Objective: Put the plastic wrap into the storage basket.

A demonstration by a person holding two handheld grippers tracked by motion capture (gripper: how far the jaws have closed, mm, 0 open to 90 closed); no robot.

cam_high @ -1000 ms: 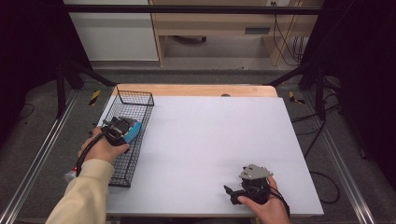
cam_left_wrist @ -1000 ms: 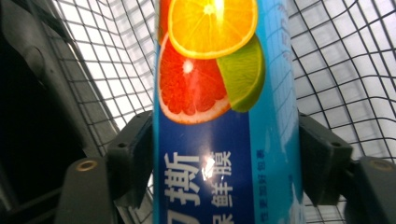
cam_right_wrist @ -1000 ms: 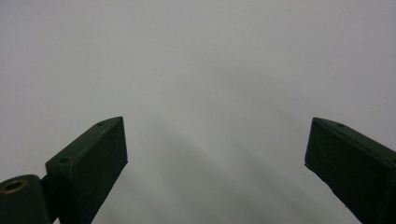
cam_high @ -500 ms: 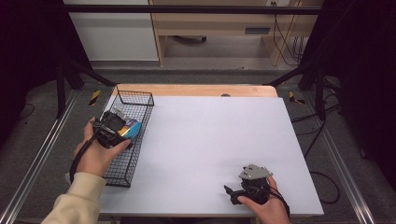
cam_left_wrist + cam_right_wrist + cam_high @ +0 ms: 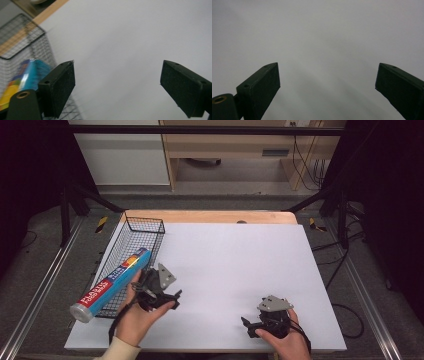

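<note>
A blue roll of food wrap (image 5: 111,284) lies lengthwise in the black wire basket (image 5: 142,227) at the table's left, its grey-capped near end sticking out over the basket's front rim. My left gripper (image 5: 175,299) is just right of the basket over the white surface, apart from the roll. Its jaws have just been opening and nothing is between them. The left gripper view has the left gripper (image 5: 118,63) with jaws wide, the roll (image 5: 25,75) and the basket (image 5: 22,32) off to the left. My right gripper (image 5: 246,324) rests open near the front edge; the right gripper (image 5: 328,64) faces bare white surface.
The white sheet (image 5: 235,265) covers the table, with a strip of wood (image 5: 210,216) along the far edge. Metal frame rails run down both sides. A cabinet and a shelf stand beyond the table.
My left gripper let go of the blue roll, which now lies in the basket, and moved right onto the white surface with its jaws apart. The right gripper kept still.
</note>
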